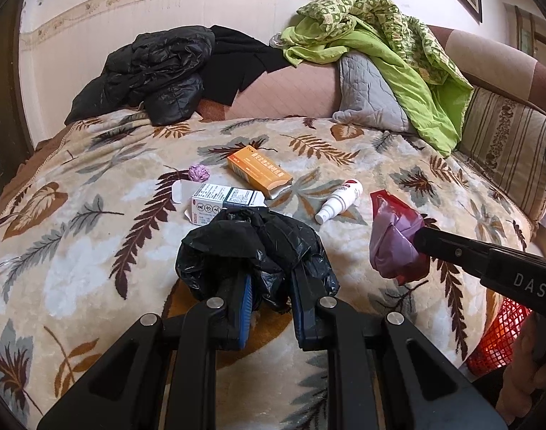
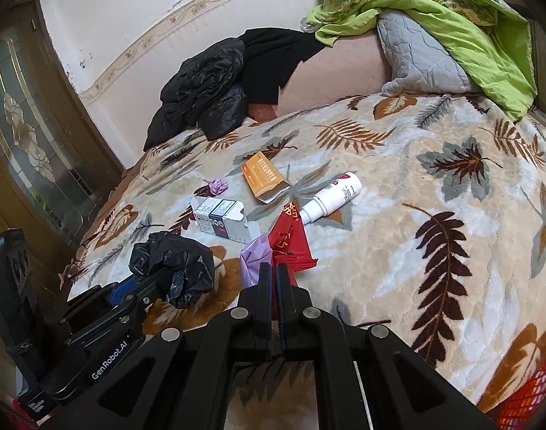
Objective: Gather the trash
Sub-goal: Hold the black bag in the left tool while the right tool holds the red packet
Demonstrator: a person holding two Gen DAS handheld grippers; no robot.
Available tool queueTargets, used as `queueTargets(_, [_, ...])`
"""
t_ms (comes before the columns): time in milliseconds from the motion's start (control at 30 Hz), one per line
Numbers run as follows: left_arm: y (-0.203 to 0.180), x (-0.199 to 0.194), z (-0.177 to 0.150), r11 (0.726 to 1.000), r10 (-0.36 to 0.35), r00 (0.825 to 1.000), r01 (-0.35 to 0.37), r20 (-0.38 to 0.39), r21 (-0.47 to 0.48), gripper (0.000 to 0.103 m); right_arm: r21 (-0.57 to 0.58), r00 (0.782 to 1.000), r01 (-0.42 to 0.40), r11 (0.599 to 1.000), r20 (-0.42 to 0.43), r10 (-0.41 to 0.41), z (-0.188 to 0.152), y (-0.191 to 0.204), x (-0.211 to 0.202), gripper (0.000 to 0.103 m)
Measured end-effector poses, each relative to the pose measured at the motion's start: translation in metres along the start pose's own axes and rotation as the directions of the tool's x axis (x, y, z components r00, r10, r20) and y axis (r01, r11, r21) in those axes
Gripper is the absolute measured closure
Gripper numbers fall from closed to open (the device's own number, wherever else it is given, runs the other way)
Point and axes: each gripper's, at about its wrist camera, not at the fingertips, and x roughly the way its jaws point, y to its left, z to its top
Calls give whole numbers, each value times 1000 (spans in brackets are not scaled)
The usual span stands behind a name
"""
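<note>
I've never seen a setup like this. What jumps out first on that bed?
Two black hand-held tools reach over a leaf-patterned blanket: the left tool grips a crumpled black bag, the right tool pinches a red and purple wrapper. Beyond them lie an orange box, a white spray bottle and an opened white carton.

**Cam setup: two wrist fisheyes over the bed**

Left wrist cam looks fwd and down along its fingers [image 1: 249, 288], close over the bed [image 1: 93, 251], facing the wall. Right wrist cam sits just to its right, same tilt, angled left. Both share the mid-bed litter, e.g. orange box [image 1: 259, 172] [image 2: 264, 178], and each other's gripper.
</note>
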Motion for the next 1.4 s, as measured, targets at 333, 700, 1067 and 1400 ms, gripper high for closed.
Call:
queueTargets(333, [-5, -7, -3, 998, 17, 999, -18, 35, 53, 85, 20, 1000, -3, 1000, 4, 3, -3, 1, -11, 100])
queueTargets(700, [-8, -10, -3, 998, 12, 999, -15, 41, 66, 85, 25, 1000, 7, 1000, 17, -7, -4, -1, -27, 100])
queueTargets(1067, [-31, -23, -7, 989, 2, 998, -12, 70, 150, 85, 65, 999, 19, 998, 42, -22, -7, -17, -58, 100])
queueTargets(1400, [-43, -35, -13, 984, 8, 997, -21, 73, 178, 85, 89, 997, 26, 996, 73, -32, -11, -25, -81, 100])
